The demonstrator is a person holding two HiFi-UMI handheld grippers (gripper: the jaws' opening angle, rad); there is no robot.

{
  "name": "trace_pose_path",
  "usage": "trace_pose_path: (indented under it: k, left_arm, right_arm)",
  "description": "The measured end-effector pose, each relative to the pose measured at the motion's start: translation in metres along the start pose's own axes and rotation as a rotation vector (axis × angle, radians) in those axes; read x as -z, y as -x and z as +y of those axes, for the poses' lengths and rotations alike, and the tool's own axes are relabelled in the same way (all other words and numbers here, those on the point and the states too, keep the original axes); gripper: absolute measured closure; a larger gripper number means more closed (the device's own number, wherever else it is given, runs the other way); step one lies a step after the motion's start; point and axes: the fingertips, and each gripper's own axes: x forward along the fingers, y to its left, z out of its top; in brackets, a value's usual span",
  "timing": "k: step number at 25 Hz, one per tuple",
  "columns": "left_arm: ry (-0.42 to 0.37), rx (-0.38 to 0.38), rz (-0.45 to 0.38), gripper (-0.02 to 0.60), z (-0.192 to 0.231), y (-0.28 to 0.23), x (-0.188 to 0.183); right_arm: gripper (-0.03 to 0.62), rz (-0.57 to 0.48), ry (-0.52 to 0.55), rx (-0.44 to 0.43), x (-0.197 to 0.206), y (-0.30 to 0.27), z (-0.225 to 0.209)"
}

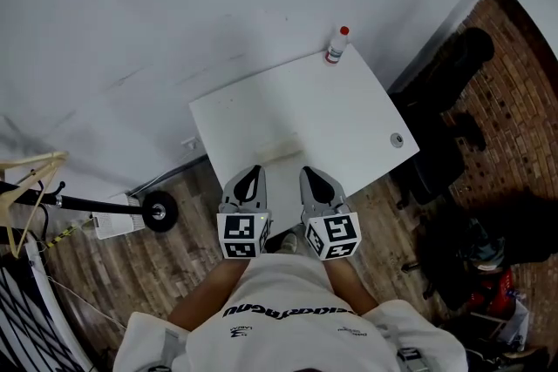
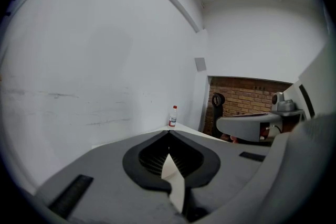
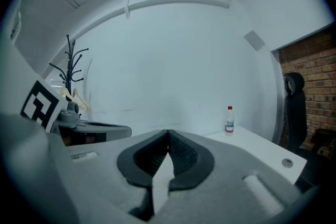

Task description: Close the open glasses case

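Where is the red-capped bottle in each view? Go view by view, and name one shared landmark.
Head view: bottle upper centre-right, on the far corner of the white table.
Left gripper view: bottle near the centre, against the white wall.
Right gripper view: bottle right of centre, at the table's far edge.
Shared landmark: the white table it stands on.

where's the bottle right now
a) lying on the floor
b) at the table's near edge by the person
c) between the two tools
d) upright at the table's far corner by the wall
d: the bottle stands upright at the far corner of the table, right by the wall.
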Motion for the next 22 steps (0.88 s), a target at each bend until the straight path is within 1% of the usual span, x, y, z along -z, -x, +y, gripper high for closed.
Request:
trace_pose_path:
  k: [5, 9, 12, 17, 22]
  left_arm:
    - [-0.026, -0.005, -0.033, 0.584, -0.005, 0.007, -0.012]
    - [-0.04, -0.004, -0.051, 0.583, -0.008, 0.01, -0.018]
    - [-0.057, -0.001, -0.066, 0.583, -0.009, 0.01, -0.021]
    - [-0.058, 0.005, -0.074, 0.584, -0.01, 0.008, -0.022]
    - [-0.056, -0.006, -0.078, 0.583, -0.005, 0.006, -0.023]
  right_arm:
    - [0.597, -0.032, 0.011, -0.016, -0.016, 0.001, 0.005]
    - [0.597, -0.055, 0.015, -0.011, -0.024, 0.003, 0.004]
    - [0.597, -0.063, 0.017, -0.008, -0.026, 0.001, 0.003]
    - [0.597, -0.066, 0.021, -0.008, -0.024, -0.002, 0.002]
    - [0.597, -0.071, 0.025, -0.022, -0.026, -0.009, 0.005]
